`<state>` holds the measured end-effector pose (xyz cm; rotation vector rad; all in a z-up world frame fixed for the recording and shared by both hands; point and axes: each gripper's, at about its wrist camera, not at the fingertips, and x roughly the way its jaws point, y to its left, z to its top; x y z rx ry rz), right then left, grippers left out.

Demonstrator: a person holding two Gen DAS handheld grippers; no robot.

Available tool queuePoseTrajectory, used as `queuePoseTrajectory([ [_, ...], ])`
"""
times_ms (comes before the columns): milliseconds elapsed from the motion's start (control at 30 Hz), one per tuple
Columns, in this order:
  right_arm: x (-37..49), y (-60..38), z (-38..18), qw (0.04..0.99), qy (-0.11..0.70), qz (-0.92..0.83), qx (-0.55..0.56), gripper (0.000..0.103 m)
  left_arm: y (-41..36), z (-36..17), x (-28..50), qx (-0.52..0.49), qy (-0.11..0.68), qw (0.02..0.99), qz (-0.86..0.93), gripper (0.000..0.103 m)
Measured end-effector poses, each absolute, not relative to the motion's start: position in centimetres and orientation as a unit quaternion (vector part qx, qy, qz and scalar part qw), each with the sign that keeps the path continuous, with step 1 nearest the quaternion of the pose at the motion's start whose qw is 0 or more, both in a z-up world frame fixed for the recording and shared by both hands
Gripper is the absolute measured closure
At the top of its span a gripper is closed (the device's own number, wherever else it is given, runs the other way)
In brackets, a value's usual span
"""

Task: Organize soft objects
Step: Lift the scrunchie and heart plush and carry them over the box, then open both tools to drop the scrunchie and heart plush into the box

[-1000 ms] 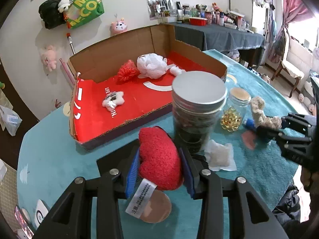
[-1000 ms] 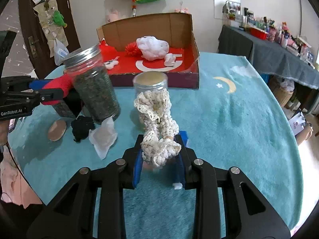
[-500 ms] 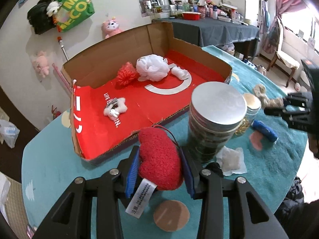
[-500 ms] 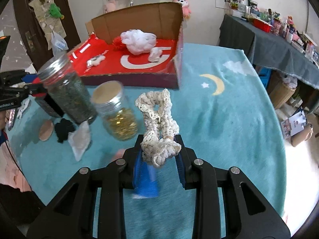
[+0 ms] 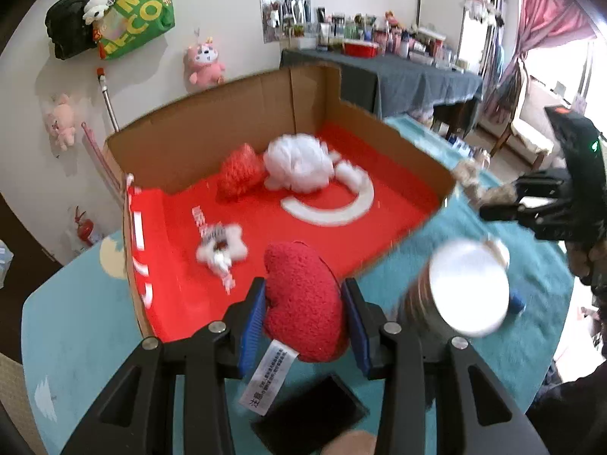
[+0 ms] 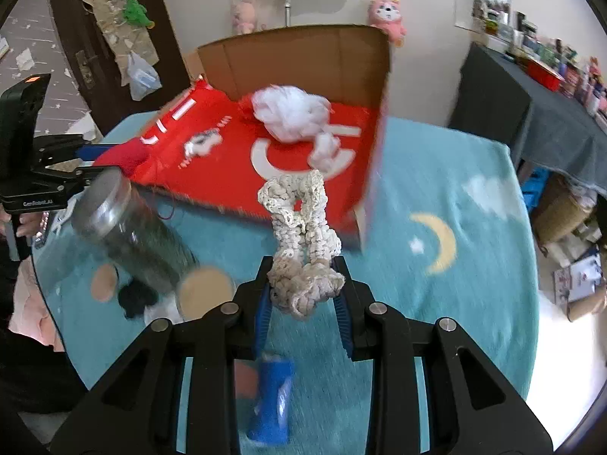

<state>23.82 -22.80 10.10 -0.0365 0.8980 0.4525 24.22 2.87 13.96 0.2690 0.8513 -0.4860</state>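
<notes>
Grips look firm: the left gripper (image 5: 303, 305) squeezes a red plush heart (image 5: 305, 299) at the cardboard box (image 5: 212, 129) edge, the right gripper (image 6: 303, 295) pinches a crocheted scrunchie (image 6: 299, 227). Carry both toward twelve o'clock, clear the rim, then release low.

White wall (image 5: 227, 19), pink curtain (image 5: 546, 11), dark door (image 6: 76, 38)

both tongs, left (image 5: 303, 305) and right (image 6: 303, 297), angle downward, clamped on loads.

Pouf (image 5: 299, 167) in box (image 5: 227, 121) — jar (image 5: 455, 295) outside
</notes>
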Motion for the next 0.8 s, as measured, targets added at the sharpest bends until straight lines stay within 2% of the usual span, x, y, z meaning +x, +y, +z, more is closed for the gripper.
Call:
queuePoseTrajectory([
  [233, 28.8, -19.6, 11.1, 0.860, 0.442, 0.254, -0.006, 0.075, 1.8, 14.6, 29.0, 0.079, 0.403, 0.877, -0.250, 0.061],
  [467, 35.1, -15.7, 8.5, 0.821, 0.511, 0.254, -0.008, 0.075, -0.2, 10.5, 34.9, 0.065, 0.481, 0.849, -0.209, 0.061],
  [633, 38.2, -13.4, 6.4, 0.799, 0.554, 0.232, -0.035, 0.075, -0.6, 8.3, 37.6, 0.065, 0.508, 0.837, -0.195, 0.060],
  [800, 39.5, -12.4, 5.8, 0.793, 0.564, 0.225, -0.050, 0.073, -0.8, 7.0, 38.7, 0.073, 0.520, 0.831, -0.185, 0.059],
])
